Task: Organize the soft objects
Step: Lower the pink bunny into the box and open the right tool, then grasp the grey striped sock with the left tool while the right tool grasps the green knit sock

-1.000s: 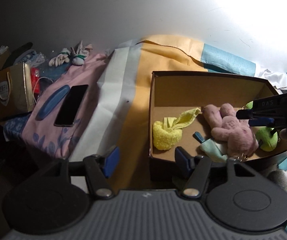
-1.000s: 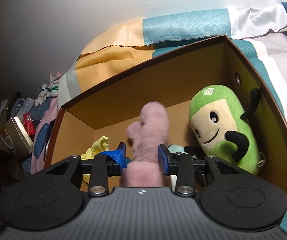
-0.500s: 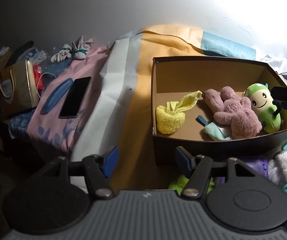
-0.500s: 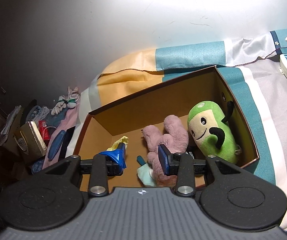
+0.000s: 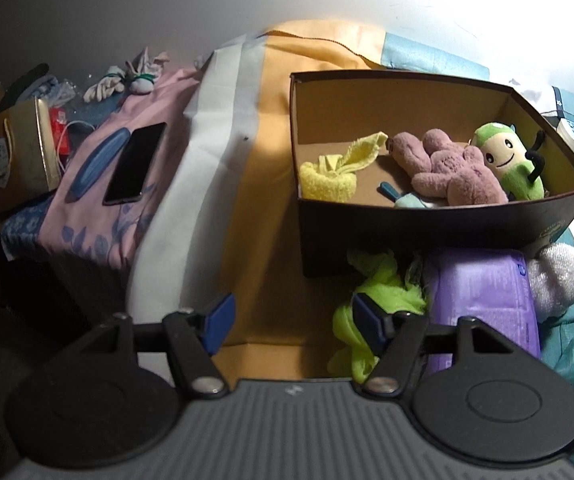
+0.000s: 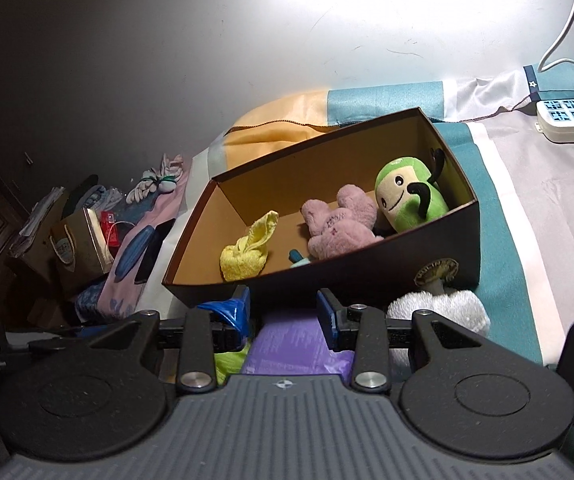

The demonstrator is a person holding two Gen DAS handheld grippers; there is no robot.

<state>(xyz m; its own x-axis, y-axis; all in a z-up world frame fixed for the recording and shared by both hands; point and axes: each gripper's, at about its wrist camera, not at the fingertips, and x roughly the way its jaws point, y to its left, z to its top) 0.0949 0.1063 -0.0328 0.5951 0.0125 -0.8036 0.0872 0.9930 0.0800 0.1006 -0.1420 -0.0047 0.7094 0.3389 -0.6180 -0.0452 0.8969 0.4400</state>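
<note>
1. The cardboard box (image 5: 427, 232) sits on the striped bedspread (image 5: 247, 184), ahead of both pairs of fingers; in it lie a pink plush toy (image 5: 447, 172), a green plush toy (image 5: 511, 164) leaning at the far right end and touching the pink one, a yellow cloth (image 5: 335, 172) toward the left end, and a small pale blue item (image 5: 407, 200) against the near wall.
2. Outside the box, just before its near wall, lie a lime-green cloth (image 5: 371, 312), a purple pack (image 5: 487, 300) and a white fluffy item (image 5: 555, 280); the lime-green cloth lies behind the right-hand finger of the left gripper (image 5: 291, 322), whether touching it I cannot tell.
3. The left gripper has its fingers spread wide with nothing between them; bare orange bedspread shows in the gap.
4. The right gripper (image 6: 283, 316) also has its fingers spread and holds nothing; the purple pack (image 6: 299, 344) shows in the gap, the box (image 6: 327, 264) stands just beyond the fingertips, and the white fluffy item (image 6: 443, 308) lies to the right of the fingers.
5. Far left of the left fingers a dark phone (image 5: 135, 164) lies on a pink cloth (image 5: 99, 216); beyond it stands a gold paper bag (image 5: 15, 164).
6. Far right of the right fingers a white power strip (image 6: 571, 120) rests on the bedspread with a white cable plugged in.
</note>
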